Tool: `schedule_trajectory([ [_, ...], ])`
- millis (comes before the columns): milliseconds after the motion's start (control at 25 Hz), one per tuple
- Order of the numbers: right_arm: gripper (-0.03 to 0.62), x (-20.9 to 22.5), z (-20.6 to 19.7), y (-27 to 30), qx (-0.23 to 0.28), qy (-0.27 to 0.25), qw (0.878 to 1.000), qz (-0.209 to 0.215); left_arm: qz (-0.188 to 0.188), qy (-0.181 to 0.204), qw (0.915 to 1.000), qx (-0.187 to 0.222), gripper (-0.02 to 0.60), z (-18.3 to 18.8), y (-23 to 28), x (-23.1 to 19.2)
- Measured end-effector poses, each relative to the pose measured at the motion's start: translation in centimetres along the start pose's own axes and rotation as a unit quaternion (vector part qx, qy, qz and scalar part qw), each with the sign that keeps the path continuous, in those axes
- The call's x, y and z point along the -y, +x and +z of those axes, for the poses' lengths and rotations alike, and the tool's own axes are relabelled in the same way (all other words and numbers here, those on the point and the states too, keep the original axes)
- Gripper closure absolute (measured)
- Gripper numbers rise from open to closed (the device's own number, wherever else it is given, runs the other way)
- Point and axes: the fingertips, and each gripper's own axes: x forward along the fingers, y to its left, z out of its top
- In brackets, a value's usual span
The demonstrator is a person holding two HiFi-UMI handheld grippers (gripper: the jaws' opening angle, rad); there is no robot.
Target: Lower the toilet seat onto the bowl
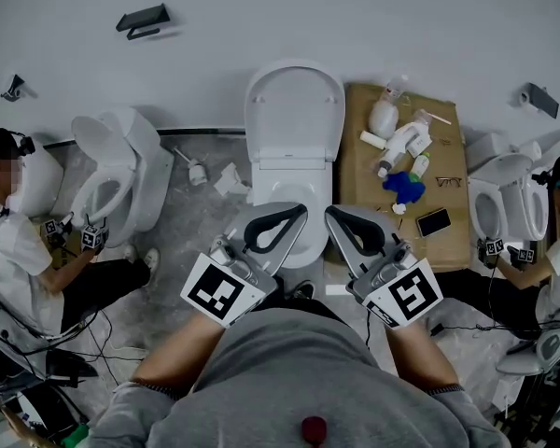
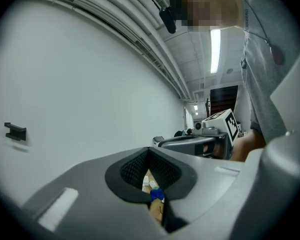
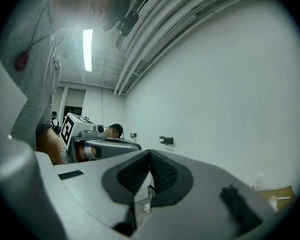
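Seat (image 1: 294, 110) raised upright against the wall, above the bowl (image 1: 310, 250); both pairs of jaws shut and empty.
The left gripper (image 1: 297, 213) and right gripper (image 1: 334, 215) are held level, side by side, over the front of the bowl, below the seat and apart from it. In each gripper view the jaws are seen closed tip to tip, with nothing gripped. The cubes (image 1: 222, 289) carry only black-and-white square markers. Print on the bottles (image 1: 401, 143), laid on cardboard (image 1: 448, 157) beside the bowl, is too small to be read.
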Motion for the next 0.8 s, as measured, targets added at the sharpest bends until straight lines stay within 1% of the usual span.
schedule_trajectory([
  [160,0.580,0.1,0.0,-0.1,0.004,-0.002,1.000,0.003,0.001,0.002,1.0000,0.001,0.574,-0.2,0.2,-0.4],
  [280,0.580,0.3,0.1,0.0,0.008,-0.006,1.000,0.002,-0.001,-0.009,1.0000,-0.003,0.574,-0.3,0.3,-0.6],
  [800,0.580,0.6,0.1,1.9,0.000,-0.009,1.000,-0.001,-0.008,-0.003,0.9998,-0.015,0.574,-0.5,0.4,-2.4],
])
